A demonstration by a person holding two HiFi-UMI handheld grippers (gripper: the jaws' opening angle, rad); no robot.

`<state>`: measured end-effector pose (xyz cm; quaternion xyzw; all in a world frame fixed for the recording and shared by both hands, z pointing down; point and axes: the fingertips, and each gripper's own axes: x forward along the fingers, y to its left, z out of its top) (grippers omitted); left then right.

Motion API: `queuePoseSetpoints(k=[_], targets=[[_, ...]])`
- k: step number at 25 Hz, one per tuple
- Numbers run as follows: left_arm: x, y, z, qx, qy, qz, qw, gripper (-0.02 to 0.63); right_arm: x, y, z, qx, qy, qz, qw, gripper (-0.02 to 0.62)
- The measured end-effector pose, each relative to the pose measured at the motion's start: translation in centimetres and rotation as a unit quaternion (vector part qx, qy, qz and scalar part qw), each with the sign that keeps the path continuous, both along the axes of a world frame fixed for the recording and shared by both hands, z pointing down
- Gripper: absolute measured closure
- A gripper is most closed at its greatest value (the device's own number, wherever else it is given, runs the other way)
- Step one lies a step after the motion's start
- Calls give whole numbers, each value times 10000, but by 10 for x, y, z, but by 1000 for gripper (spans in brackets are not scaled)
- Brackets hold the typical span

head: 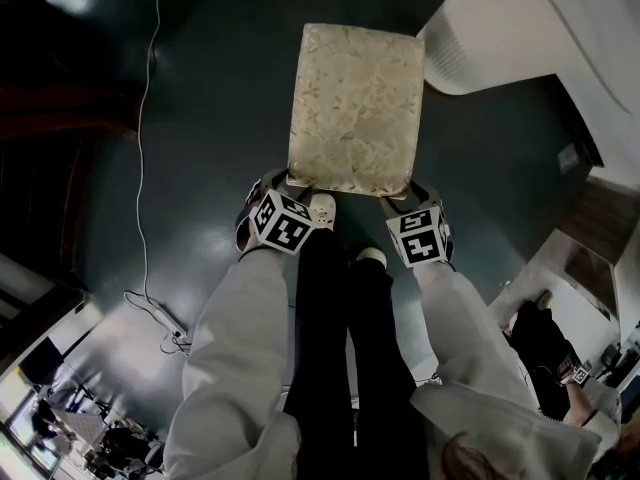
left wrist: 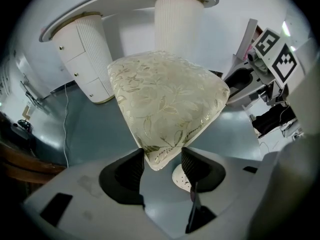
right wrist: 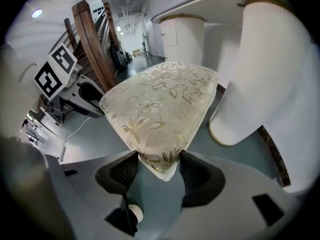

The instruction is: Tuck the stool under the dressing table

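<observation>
Dark glossy floor (head: pixel 200 118). White desk (head: pixel 500 28) with ribbed pedestals lies ahead, at upper right in the head view. Stool (head: pixel 355 108) stands on the floor short of the desk, not yet under it; seat cushioned in cream-gold brocade. Left tool (left wrist: pixel 162 165) and right tool (right wrist: pixel 159 170) each clamp a near corner of the seat, pads pressing into the padding. Judgement: cushion soft and yielding, fabric possibly slick, stool likely light enough to slide. Best hold is both near corners, biting the firmer edge, pushing evenly to avoid swivel.

Studio-like open hall: glossy dark floor (head: pixel 210 118), white fluted dressing table (left wrist: pixel 85 59), wooden staircase (right wrist: pixel 92 44), loose cable (head: pixel 139 168), long lit corridor (right wrist: pixel 131 39).
</observation>
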<state>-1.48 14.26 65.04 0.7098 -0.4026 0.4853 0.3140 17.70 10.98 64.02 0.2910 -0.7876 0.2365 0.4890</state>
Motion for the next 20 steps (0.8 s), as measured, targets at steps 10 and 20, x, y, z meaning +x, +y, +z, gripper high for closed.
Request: queuePoseSetpoints(k=[10, 20], targets=[[-28, -38, 1, 130, 117, 229, 9996, 371, -28, -29, -2, 20, 81, 312, 9995, 282], [-52, -89, -3, 252, 186, 380, 9988, 376, -52, -76, -6, 71, 94, 553, 9984, 284]])
